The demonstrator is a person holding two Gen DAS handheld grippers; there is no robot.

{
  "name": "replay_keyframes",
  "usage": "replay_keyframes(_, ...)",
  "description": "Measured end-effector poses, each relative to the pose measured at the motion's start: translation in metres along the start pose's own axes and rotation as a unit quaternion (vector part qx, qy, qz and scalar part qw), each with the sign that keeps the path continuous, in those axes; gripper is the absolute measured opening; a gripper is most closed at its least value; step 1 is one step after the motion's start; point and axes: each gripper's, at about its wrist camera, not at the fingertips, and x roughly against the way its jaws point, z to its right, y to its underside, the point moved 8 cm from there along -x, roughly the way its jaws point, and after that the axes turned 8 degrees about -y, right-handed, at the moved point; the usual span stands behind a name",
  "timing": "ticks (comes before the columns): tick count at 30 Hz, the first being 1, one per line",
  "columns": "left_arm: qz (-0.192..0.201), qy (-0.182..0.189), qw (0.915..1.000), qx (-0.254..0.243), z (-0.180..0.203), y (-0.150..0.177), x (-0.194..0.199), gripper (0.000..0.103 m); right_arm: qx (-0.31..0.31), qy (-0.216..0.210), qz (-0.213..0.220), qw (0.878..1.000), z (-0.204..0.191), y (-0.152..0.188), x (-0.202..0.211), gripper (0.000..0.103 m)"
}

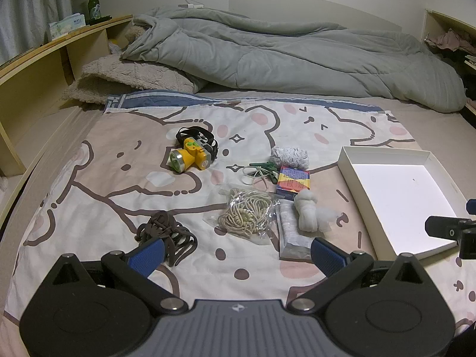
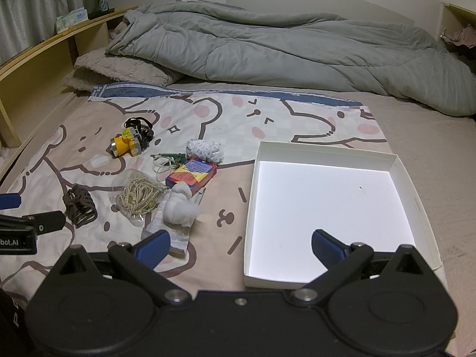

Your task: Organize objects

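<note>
Small items lie scattered on a cartoon-print sheet [image 1: 119, 184] on a bed. Among them are a yellow headlamp [image 1: 190, 157] [image 2: 126, 144], a brown hair claw [image 1: 166, 235] [image 2: 79, 205], a clear bag of beige cord [image 1: 245, 214] [image 2: 136, 197], a colourful box [image 1: 293, 180] [image 2: 192, 175], white cotton [image 1: 308, 211] [image 2: 178, 205] and a grey yarn bundle [image 1: 288, 156] [image 2: 205, 150]. An empty white box lid [image 1: 351, 178] [image 2: 251, 196] lies to the right. My left gripper [image 1: 238, 250] hangs open above the sheet before the cord bag. My right gripper [image 2: 239, 248] stands open over the lid's near left edge.
A rumpled grey duvet [image 1: 282, 50] [image 2: 282, 47] and a beige pillow [image 1: 119, 74] fill the far half of the bed. A wooden shelf [image 1: 44, 59] on the left carries a green bottle [image 1: 93, 3] and a tissue pack [image 1: 67, 25]. Green clothespins [image 1: 263, 168] and rubber bands lie by the box.
</note>
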Motion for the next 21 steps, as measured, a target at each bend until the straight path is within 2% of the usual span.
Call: replay_keyframes(21, -0.001, -0.001, 1.0, 0.0, 0.0083, 0.0022, -0.0007, 0.103, 0.0, 0.0, -0.001, 1.0, -0.0012, 0.0011, -0.0005, 0.102)
